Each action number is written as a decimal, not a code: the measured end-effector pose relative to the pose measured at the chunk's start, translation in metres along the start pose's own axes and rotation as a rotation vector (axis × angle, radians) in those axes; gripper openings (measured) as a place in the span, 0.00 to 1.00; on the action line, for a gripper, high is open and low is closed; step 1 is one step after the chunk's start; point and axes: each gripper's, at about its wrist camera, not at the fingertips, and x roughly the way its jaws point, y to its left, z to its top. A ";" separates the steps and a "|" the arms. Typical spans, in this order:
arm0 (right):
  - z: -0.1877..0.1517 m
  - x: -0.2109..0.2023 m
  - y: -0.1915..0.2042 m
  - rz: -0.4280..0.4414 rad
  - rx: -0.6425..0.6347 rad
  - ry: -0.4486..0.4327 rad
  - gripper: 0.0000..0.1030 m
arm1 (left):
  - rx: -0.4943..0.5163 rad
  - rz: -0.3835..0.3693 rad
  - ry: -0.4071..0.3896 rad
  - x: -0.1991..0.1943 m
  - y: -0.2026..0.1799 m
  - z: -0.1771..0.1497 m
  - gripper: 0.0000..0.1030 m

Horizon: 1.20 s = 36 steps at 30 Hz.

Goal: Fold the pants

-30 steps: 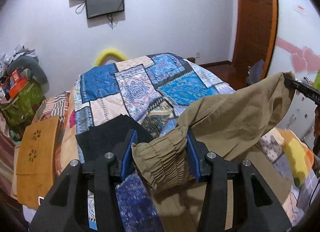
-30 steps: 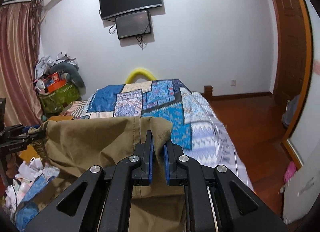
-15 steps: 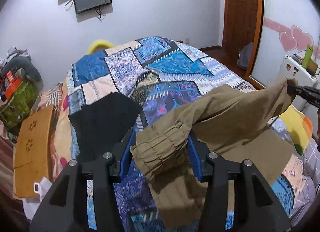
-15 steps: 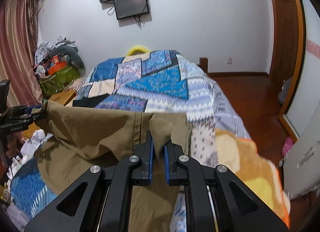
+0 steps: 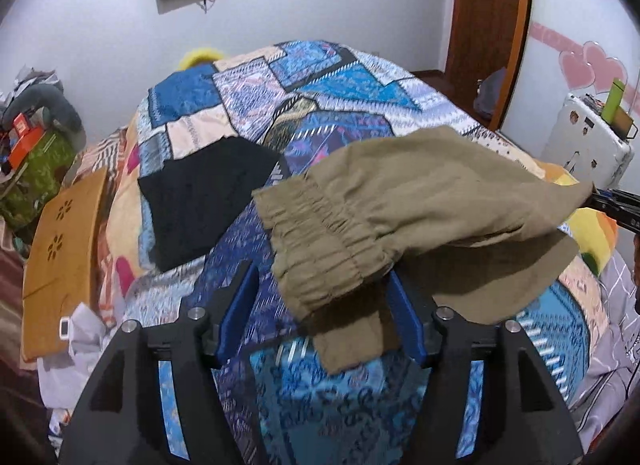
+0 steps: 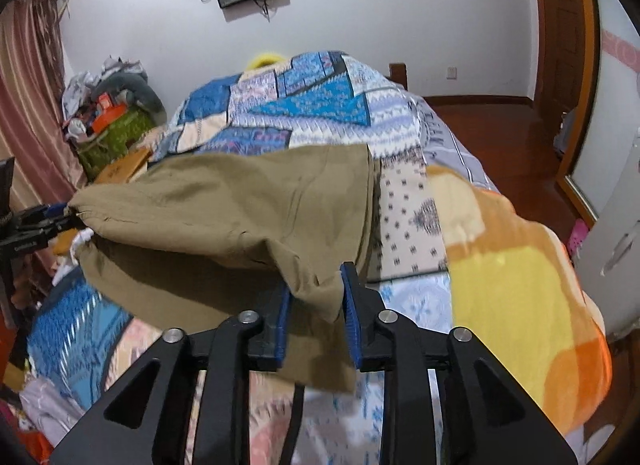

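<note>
- Item: olive pants (image 5: pixel 420 201), draped over the patchwork quilt (image 5: pixel 320 97) on the bed, folded end lying over the layer beneath.
- Risk: the released top layer may slide or land skewed, since the cloth hangs loose and uneven between the two ends; the fold edges would then not line up.
- Risk: cloth may snag on a blue pad as a gripper pulls away, dragging the fold open.
- Left gripper (image 5: pixel 320 313): jaws spreading wide; gathered elastic waistband (image 5: pixel 324 249) lies between them, no longer pinched.
- Right gripper (image 6: pixel 314 313): jaws opening, a modest gap; a corner of the pants hangs between the pads, seemingly slack.
- Nearby: black garment (image 5: pixel 200 201), apart from the pants.
</note>
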 end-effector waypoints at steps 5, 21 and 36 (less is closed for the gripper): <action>-0.017 -0.011 0.005 0.000 -0.004 0.023 0.36 | -0.033 0.029 0.029 -0.009 0.011 -0.014 0.65; 0.011 -0.029 0.058 0.102 -0.114 -0.056 0.65 | 0.051 0.039 -0.086 -0.045 -0.019 0.029 0.96; 0.003 0.031 0.113 0.214 -0.238 0.096 0.65 | 0.253 -0.011 0.062 0.013 -0.076 0.032 0.99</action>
